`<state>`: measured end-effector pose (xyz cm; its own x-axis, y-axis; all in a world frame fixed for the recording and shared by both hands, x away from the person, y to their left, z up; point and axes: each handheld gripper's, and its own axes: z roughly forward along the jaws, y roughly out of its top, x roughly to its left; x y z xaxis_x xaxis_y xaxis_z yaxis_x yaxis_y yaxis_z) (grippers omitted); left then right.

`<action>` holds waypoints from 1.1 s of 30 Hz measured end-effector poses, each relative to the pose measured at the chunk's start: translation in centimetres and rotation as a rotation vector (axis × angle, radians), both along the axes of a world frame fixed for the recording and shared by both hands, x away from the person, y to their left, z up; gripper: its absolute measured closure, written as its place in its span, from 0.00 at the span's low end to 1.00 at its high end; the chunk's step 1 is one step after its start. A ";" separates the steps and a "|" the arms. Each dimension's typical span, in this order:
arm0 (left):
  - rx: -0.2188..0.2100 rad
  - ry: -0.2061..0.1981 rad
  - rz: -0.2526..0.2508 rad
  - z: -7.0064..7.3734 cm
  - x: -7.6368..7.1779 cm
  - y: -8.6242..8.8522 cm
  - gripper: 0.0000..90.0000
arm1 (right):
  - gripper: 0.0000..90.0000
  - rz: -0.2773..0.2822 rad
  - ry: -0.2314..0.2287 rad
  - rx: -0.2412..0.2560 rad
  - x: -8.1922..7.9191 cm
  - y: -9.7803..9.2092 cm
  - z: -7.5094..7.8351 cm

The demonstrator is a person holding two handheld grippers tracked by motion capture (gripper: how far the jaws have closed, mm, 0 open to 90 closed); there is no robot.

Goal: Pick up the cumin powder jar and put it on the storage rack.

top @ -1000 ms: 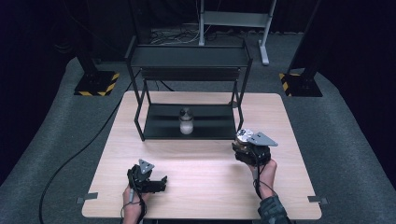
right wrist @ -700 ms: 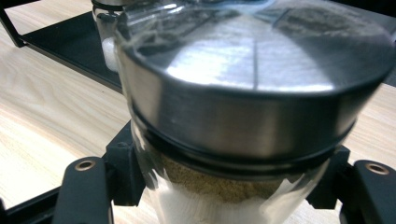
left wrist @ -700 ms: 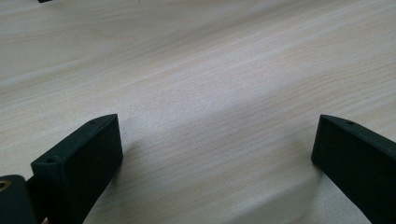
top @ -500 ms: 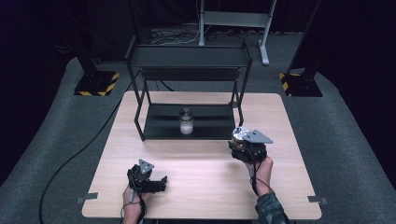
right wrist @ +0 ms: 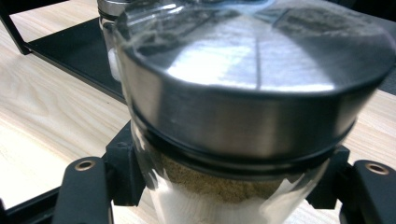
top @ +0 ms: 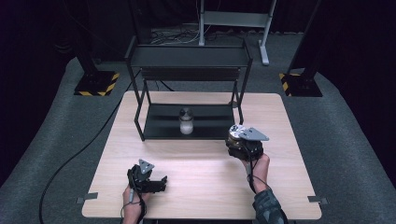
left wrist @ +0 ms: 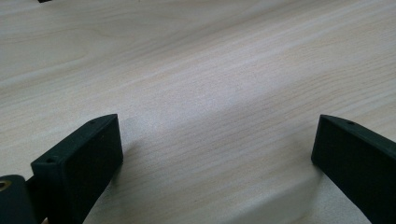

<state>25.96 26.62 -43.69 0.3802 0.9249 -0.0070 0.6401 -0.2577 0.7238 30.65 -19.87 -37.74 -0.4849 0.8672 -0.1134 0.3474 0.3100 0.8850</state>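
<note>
The right gripper (top: 237, 136) has edged left toward the black rack (top: 187, 122), its jaws clamped on a glass jar (right wrist: 243, 116) with a shiny metal lid and brownish powder over white inside. The left gripper (top: 156, 183) rests on the table (top: 205, 177), jaws wide apart.

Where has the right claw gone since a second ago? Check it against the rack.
Yes. The right claw, shut on a jar, has moved left and slightly away from the person, closer to the rack and its lower shelf.
</note>
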 end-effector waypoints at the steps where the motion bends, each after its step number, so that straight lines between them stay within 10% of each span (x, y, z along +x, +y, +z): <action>1: 0.000 0.000 0.000 0.0 0.0 0.0 0.02 | 0.34 0.001 0.001 0.000 0.1 0.1 0.0; 33: -0.001 -0.001 0.000 0.0 0.0 0.0 0.02 | 0.34 0.035 0.005 0.009 2.2 1.8 -0.8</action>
